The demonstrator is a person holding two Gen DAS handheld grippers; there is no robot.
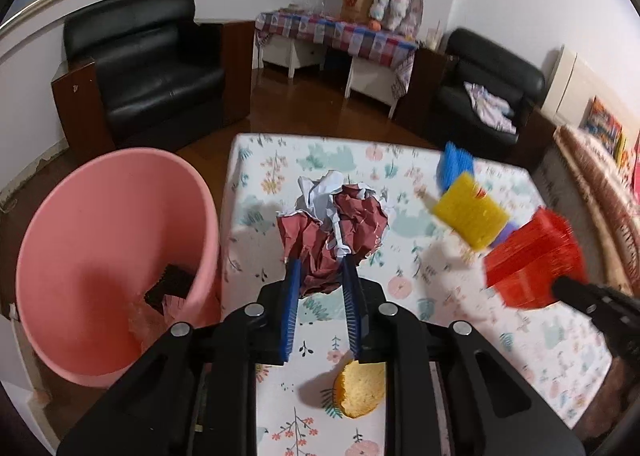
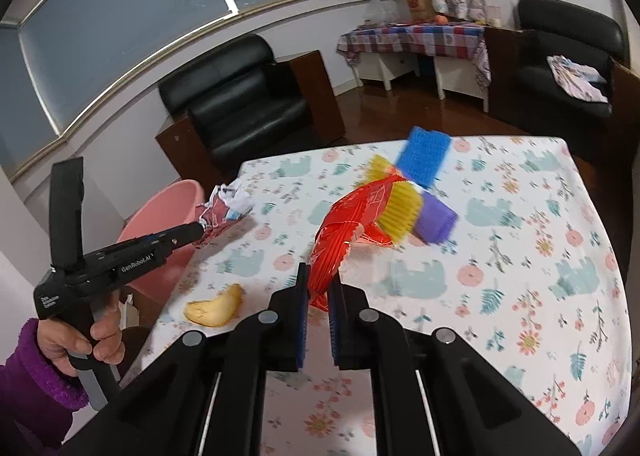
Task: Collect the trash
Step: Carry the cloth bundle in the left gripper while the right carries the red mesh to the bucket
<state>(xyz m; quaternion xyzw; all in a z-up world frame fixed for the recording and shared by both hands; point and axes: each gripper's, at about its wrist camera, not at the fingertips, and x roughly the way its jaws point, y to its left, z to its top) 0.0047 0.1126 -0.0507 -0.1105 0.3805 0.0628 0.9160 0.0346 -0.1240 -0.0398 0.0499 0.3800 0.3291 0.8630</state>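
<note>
My left gripper (image 1: 320,262) is shut on a crumpled red-and-white paper ball (image 1: 332,228) and holds it above the floral table (image 1: 460,296), near its left edge. It also shows in the right wrist view (image 2: 224,212). My right gripper (image 2: 322,276) is shut on a red snack wrapper (image 2: 352,228) and holds it above the table; the wrapper also shows in the left wrist view (image 1: 532,264). A pink bin (image 1: 104,256) stands on the floor left of the table, with some trash inside. A piece of bread (image 1: 362,388) lies on the table near me.
Yellow (image 1: 470,210), blue (image 1: 454,164) and purple (image 2: 434,216) blocks lie on the table's far right part. Black armchairs (image 1: 152,64) and a covered side table (image 1: 340,32) stand beyond. A patterned blanket (image 1: 592,184) lies at the right.
</note>
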